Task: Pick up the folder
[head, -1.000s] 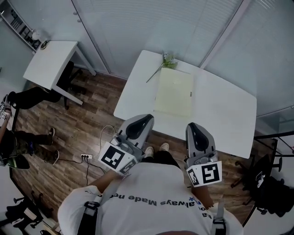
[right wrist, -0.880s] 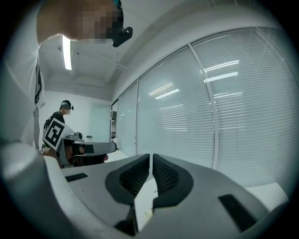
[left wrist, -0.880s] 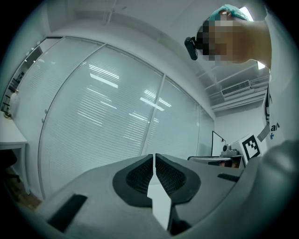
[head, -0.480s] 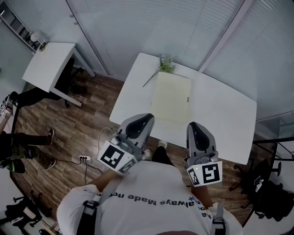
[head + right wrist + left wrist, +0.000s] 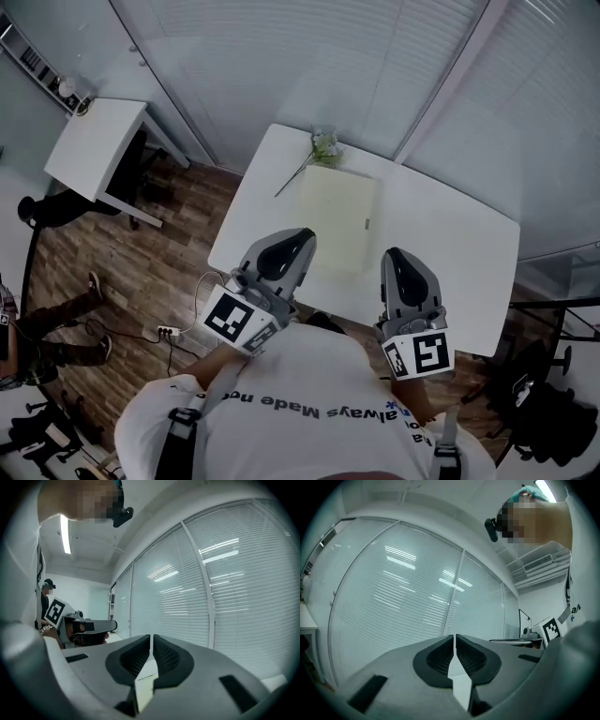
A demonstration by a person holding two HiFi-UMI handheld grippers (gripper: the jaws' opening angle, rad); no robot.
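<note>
In the head view the folder (image 5: 337, 220), pale yellow-green and closed, lies flat on the white table (image 5: 450, 253). My left gripper (image 5: 298, 236) hangs over the table's near edge, just short of the folder's near left corner. My right gripper (image 5: 396, 255) is level with it, to the right of the folder's near end. Both point level toward the windows. In the left gripper view the jaws (image 5: 454, 637) are shut with nothing between them; the right gripper view (image 5: 151, 637) shows the same. Neither gripper view shows the folder.
A flower sprig (image 5: 319, 150) lies at the folder's far left corner. A smaller white table (image 5: 94, 145) stands at the far left. A power strip (image 5: 169, 330) and cables lie on the wooden floor, where a person's legs (image 5: 56, 328) show. Blinds cover the glass walls behind the table.
The table and folder have drawn nearer and slid left in the head view. Both grippers now reach over the table's near edge. Their jaws stayed shut.
</note>
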